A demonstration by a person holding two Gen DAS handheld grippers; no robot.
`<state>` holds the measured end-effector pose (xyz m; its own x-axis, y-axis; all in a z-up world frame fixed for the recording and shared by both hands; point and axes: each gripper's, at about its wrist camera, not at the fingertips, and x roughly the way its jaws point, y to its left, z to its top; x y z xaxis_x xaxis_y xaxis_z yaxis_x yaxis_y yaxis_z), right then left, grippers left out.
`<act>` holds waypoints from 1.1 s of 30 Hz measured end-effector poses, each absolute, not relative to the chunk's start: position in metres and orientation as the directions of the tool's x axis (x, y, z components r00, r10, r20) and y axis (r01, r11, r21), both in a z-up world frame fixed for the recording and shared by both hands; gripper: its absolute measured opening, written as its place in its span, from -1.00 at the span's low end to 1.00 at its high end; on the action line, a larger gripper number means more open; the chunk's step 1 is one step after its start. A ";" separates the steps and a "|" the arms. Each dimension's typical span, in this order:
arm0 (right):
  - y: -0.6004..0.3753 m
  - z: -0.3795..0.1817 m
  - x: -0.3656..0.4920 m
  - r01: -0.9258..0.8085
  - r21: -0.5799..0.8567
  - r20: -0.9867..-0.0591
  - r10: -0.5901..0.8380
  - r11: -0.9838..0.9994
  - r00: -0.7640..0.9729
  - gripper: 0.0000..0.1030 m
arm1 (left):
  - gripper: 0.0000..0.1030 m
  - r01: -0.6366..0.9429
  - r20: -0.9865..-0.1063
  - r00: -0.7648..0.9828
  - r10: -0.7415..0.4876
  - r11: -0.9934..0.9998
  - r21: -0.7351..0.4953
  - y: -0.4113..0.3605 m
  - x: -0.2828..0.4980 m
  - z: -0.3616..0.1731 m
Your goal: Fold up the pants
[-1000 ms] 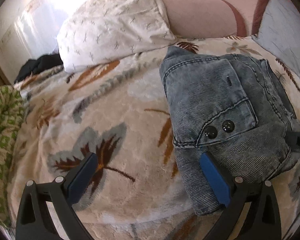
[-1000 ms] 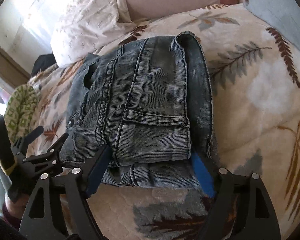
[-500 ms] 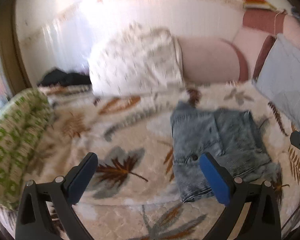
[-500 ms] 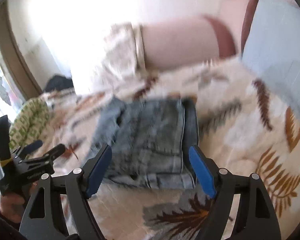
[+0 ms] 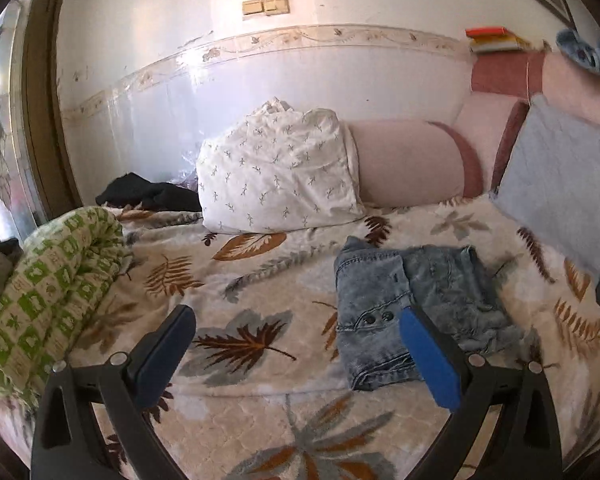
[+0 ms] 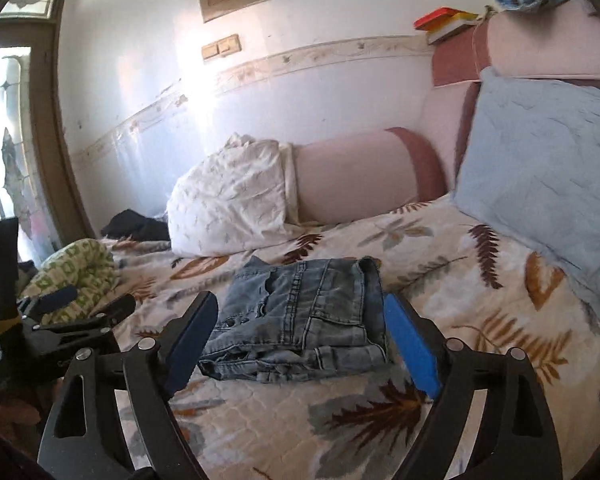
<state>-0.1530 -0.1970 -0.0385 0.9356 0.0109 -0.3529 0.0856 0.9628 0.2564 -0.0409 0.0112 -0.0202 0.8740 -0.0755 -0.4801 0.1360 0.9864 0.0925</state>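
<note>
The grey-blue denim pants [image 5: 416, 312] lie folded into a compact square stack on the leaf-patterned bedspread [image 5: 260, 280]; they also show in the right wrist view [image 6: 304, 316]. My left gripper [image 5: 296, 344] is open and empty, held back from the bed, the pants off to its right. My right gripper [image 6: 300, 340] is open and empty, raised in front of the pants without touching them. The left gripper also shows at the left of the right wrist view [image 6: 80, 312].
A white patterned pillow [image 5: 280, 172] and a pink bolster [image 5: 408, 164] lie at the wall. A light-blue pillow [image 6: 548, 176] leans at the right. A green-checked blanket roll [image 5: 48, 292] lies at the left, dark clothing [image 5: 148, 194] behind it.
Both grippers have pulled up and back from the folded pants. The pants now look smaller and farther off, and the wall has come into view.
</note>
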 end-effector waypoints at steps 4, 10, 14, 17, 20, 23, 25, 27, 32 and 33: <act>-0.192 -0.032 -0.164 0.084 0.231 -0.272 -0.019 0.969 0.962 0.74 | 1.00 0.085 -0.447 0.894 -0.037 0.993 0.087 0.015 -0.046 -0.017; -0.189 -0.037 -0.151 0.093 0.233 -0.298 -0.020 0.968 0.954 0.74 | 1.00 0.070 -0.454 0.890 -0.023 0.994 0.086 0.016 -0.041 -0.019; -0.184 -0.040 -0.146 0.090 0.210 -0.302 -0.023 0.974 0.953 0.74 | 1.00 0.069 -0.452 0.892 -0.019 0.993 0.093 0.014 -0.036 -0.020; -0.182 -0.042 -0.141 0.081 0.203 -0.306 -0.015 0.976 0.952 0.74 | 1.00 0.070 -0.452 0.892 -0.021 0.993 0.092 0.013 -0.032 -0.022; -0.184 -0.044 -0.134 0.075 0.207 -0.313 -0.007 0.975 0.950 0.74 | 1.00 0.069 -0.454 0.891 -0.014 0.992 0.105 0.010 -0.029 -0.024; -0.185 -0.046 -0.129 0.071 0.214 -0.324 0.003 0.974 0.946 0.74 | 1.00 0.074 -0.461 0.887 -0.013 0.991 0.114 0.008 -0.026 -0.026; -0.185 -0.047 -0.125 0.066 0.221 -0.331 0.012 0.973 0.944 0.74 | 1.00 0.078 -0.466 0.885 -0.015 0.990 0.116 0.007 -0.025 -0.027; -0.186 -0.048 -0.123 0.059 0.232 -0.338 0.024 0.971 0.941 0.74 | 1.00 0.082 -0.469 0.883 -0.016 0.989 0.120 0.005 -0.025 -0.028; -0.180 -0.048 -0.124 0.046 0.208 -0.335 0.027 0.977 0.942 0.74 | 1.00 0.085 -0.465 0.885 -0.017 0.989 0.124 0.004 -0.026 -0.028; -0.179 -0.048 -0.124 0.042 0.205 -0.335 0.030 0.978 0.942 0.74 | 1.00 0.083 -0.465 0.885 -0.016 0.989 0.124 0.004 -0.026 -0.028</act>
<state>-0.1241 -0.1788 -0.0477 0.9416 0.0299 -0.3353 0.0418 0.9780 0.2046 -0.0258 0.0041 -0.0276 0.8850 -0.0159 -0.4654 0.0831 0.9888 0.1241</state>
